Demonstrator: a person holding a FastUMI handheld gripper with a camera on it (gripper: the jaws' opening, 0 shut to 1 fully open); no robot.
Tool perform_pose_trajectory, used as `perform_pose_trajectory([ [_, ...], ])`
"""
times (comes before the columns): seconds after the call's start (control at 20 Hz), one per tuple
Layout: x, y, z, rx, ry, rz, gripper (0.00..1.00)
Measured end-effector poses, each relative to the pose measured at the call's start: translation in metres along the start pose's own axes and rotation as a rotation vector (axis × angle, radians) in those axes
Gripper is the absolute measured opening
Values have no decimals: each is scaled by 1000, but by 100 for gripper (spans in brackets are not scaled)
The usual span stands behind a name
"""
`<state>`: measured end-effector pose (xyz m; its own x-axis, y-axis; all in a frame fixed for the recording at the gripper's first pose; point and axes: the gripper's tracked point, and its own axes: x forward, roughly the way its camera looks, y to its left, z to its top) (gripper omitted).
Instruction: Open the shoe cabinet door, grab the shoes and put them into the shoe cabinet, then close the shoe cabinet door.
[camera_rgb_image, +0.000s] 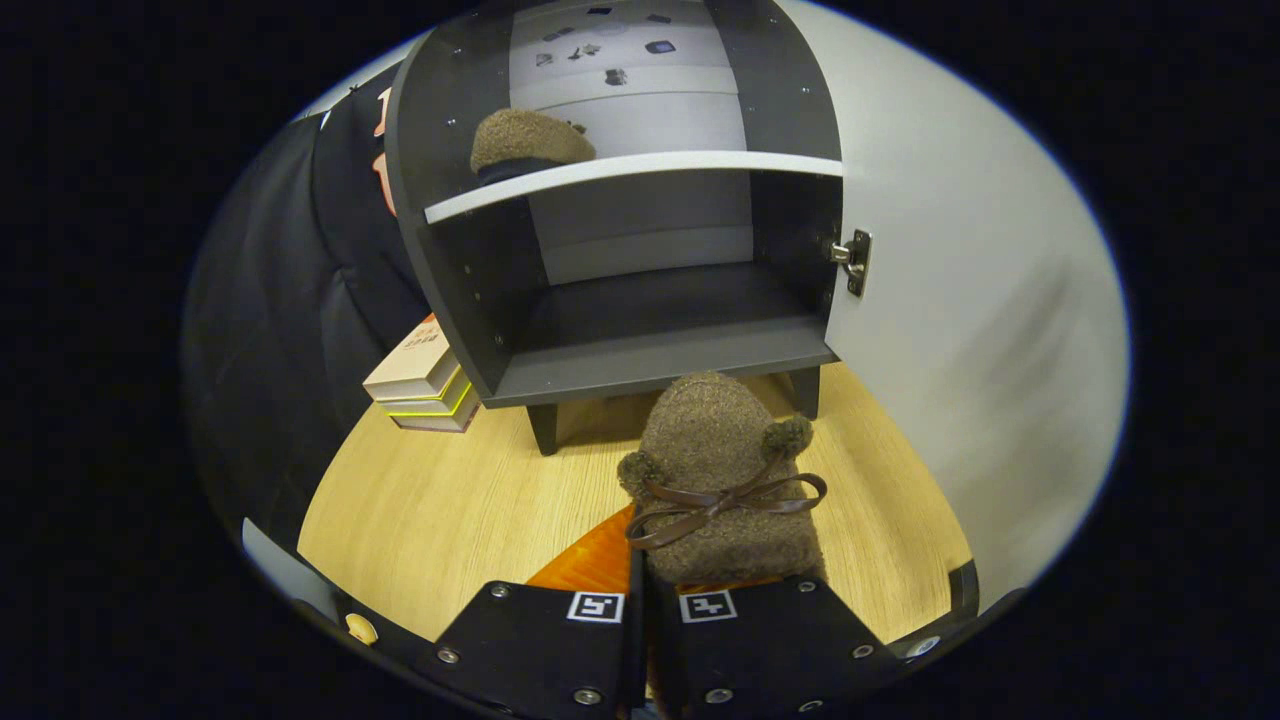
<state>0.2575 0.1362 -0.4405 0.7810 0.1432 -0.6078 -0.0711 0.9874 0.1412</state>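
With the tool (642, 610) clamped on the heel of the brown bowed slipper (722, 480) just before the open shoe cabinet (640, 360), carry it level onto the bare lower shelf, under its mate (528, 140) above.

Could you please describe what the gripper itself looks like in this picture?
The gripper has two broad, flat, matte black fingers. Each one carries a small square black-and-white marker at its inner top corner, and silver screw heads are set along their edges. A narrow dark seam divides the two fingers. No cables or sleeves can be seen.
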Motion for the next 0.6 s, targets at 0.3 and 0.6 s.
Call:
perform_pose_trajectory([
  [0.3, -21, 9, 37, -28, -63, 22, 6],
  [0.6, -31, 10, 104, -80, -168, 27, 6],
])
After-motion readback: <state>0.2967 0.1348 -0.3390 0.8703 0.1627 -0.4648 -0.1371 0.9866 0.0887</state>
